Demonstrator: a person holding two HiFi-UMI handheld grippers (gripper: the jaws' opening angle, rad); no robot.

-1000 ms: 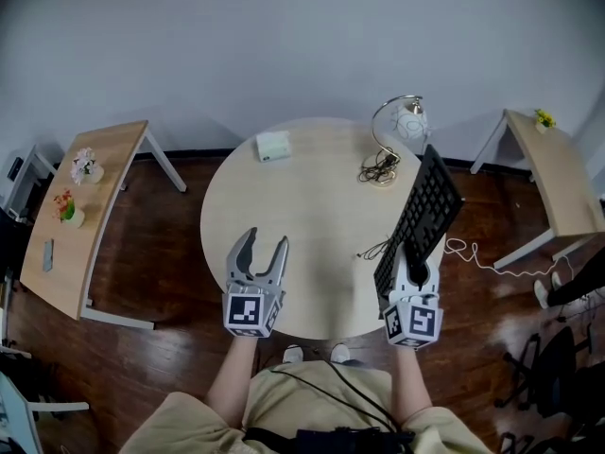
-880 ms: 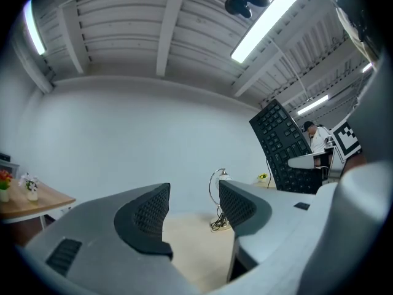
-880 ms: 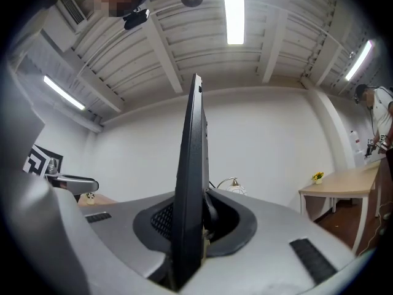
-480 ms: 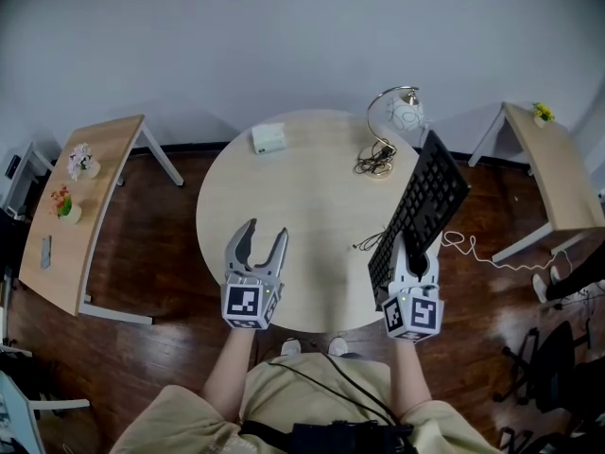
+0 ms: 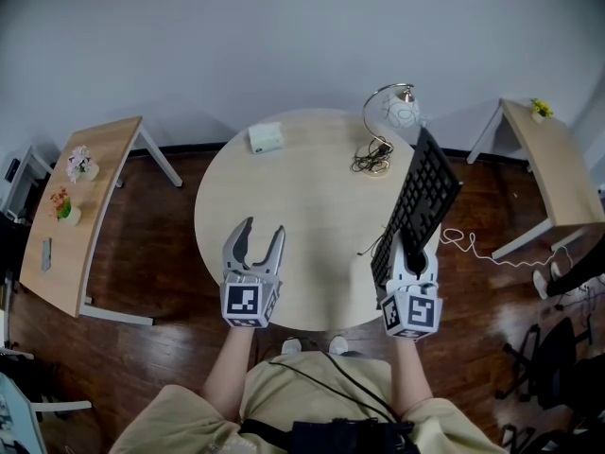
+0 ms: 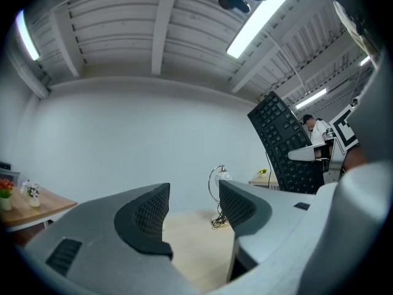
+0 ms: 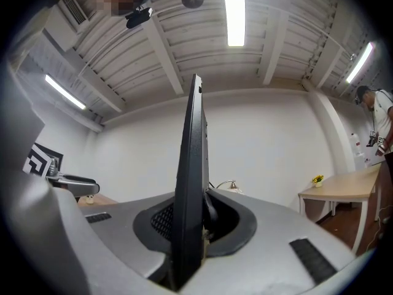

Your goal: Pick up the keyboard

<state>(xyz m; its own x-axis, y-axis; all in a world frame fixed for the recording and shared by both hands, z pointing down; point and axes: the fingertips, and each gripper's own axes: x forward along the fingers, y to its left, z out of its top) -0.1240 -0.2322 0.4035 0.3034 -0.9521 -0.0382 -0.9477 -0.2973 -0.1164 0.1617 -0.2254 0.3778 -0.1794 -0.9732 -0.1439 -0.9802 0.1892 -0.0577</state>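
The black keyboard (image 5: 422,204) is off the round table (image 5: 284,197), held on edge and slanting up and away over the table's right side. My right gripper (image 5: 413,255) is shut on its near end. In the right gripper view the keyboard (image 7: 191,165) stands as a thin upright slab pinched between the pads of the right gripper (image 7: 190,221). My left gripper (image 5: 257,237) hovers over the table's near edge, open, with nothing between its fingers. The left gripper view shows the left gripper (image 6: 191,209) with a clear gap, and the keyboard (image 6: 284,145) raised at the right.
A round desk lamp (image 5: 397,112) with a coiled dark cable (image 5: 371,164) stands at the table's far right. A small white box (image 5: 266,138) lies at the far edge. A white cord (image 5: 473,251) trails to the floor. Wooden side tables stand left (image 5: 90,206) and right (image 5: 553,164).
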